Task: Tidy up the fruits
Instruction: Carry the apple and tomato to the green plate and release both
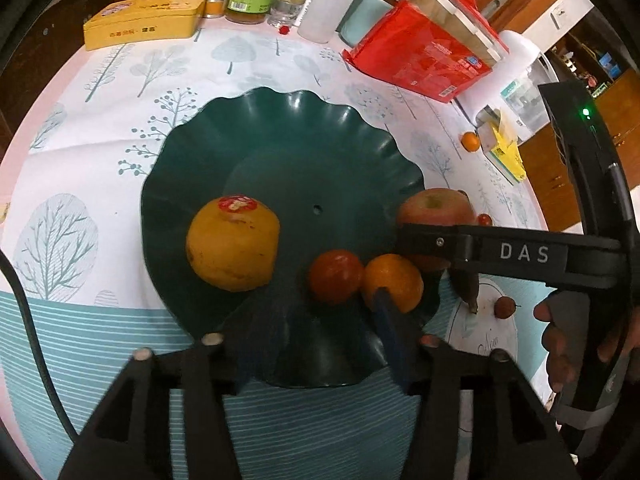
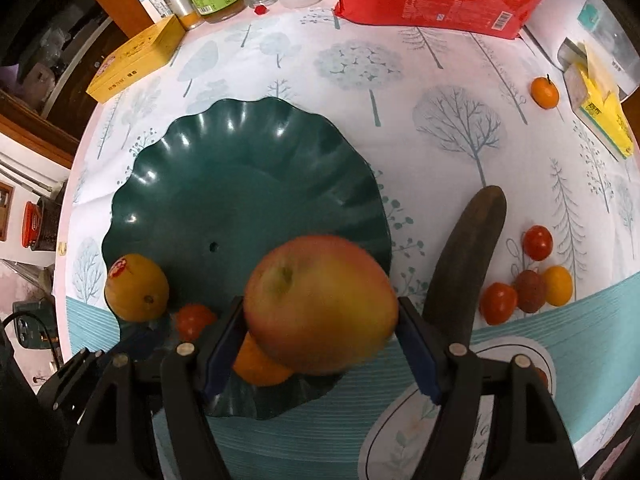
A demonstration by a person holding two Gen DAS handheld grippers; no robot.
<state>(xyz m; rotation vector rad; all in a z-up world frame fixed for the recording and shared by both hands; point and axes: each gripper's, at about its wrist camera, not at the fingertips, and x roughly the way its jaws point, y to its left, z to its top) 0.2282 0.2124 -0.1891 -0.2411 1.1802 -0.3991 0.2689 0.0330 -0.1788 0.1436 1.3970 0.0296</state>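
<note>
The right gripper (image 2: 320, 340) pinches the apple (image 2: 320, 304) above the green plate's (image 2: 240, 168) rim; released there, it may roll off. Left gripper (image 1: 316, 312) fingers stand spread, empty.

Red-yellow apple (image 2: 320, 308) above green dish (image 2: 224, 184)

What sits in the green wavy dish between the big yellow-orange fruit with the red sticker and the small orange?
A small red tomato, touching the small orange and apart from the stickered yellow-orange fruit on the wavy-rimmed green dish. The left wrist view shows this.
</note>
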